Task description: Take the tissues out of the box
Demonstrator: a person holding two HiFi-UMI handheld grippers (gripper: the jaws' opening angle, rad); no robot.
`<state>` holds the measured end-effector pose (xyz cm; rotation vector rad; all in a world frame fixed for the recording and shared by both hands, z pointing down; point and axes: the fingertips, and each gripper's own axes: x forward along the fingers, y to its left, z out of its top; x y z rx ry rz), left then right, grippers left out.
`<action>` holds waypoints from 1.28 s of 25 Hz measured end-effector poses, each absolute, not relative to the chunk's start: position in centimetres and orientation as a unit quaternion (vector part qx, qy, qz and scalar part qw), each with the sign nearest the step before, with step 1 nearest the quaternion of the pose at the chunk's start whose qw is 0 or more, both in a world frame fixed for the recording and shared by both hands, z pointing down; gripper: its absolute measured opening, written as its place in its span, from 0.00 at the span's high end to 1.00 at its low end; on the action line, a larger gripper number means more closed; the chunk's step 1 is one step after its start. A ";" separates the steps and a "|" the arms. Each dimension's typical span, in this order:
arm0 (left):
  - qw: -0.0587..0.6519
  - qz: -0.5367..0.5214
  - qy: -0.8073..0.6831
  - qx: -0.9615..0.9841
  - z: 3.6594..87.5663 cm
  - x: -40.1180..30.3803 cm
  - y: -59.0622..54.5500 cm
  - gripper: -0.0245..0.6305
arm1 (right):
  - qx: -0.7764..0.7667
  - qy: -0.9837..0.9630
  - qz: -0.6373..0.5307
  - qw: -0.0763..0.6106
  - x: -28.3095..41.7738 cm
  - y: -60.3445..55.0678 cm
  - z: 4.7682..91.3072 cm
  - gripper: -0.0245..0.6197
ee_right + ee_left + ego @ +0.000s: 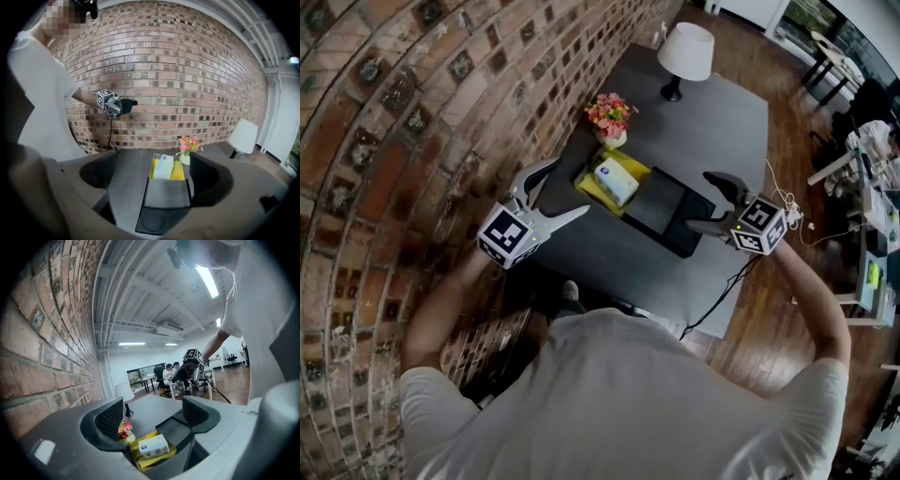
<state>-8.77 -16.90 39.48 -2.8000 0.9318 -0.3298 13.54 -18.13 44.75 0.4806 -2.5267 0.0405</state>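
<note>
A white and blue tissue pack lies in a shallow yellow box on the grey table, beside a black tray. My left gripper hovers open above the table's left edge, short of the box, with nothing between its fingers. The right gripper stands open over the black tray's right end, also with nothing in it. The left gripper view has the tissue pack low between the open jaws, some way ahead. The right gripper view has the tissue pack beyond the black tray.
A small vase of pink flowers stands just behind the yellow box, and a white lamp at the table's far end. A brick wall runs along the left. A cable hangs off the near right edge. Desks and seated people fill the room's far side.
</note>
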 end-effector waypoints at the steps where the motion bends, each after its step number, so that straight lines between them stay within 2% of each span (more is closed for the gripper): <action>1: 0.085 -0.111 0.316 -0.938 39.5 -9.0 -16.8 0.37 | 0.177 -0.943 0.016 0.283 13.1 -18.5 44.9 0.20; 11: 0.088 -0.107 0.350 -0.926 40.1 -10.4 -17.2 0.38 | 0.177 -0.935 0.056 0.303 9.5 -22.6 47.9 0.20; 17: 0.078 -0.100 0.365 -0.922 41.1 -10.2 -17.7 0.39 | 0.186 -0.924 0.118 0.314 7.8 -25.4 51.3 0.20; 29: 0.068 -0.095 0.389 -0.914 42.4 -10.2 -18.2 0.39 | 0.177 -0.908 0.141 0.354 3.4 -29.4 57.9 0.20; 32: 0.086 -0.104 0.398 -0.908 42.7 -10.5 -18.3 0.40 | 0.187 -0.903 0.154 0.355 2.5 -30.8 59.5 0.20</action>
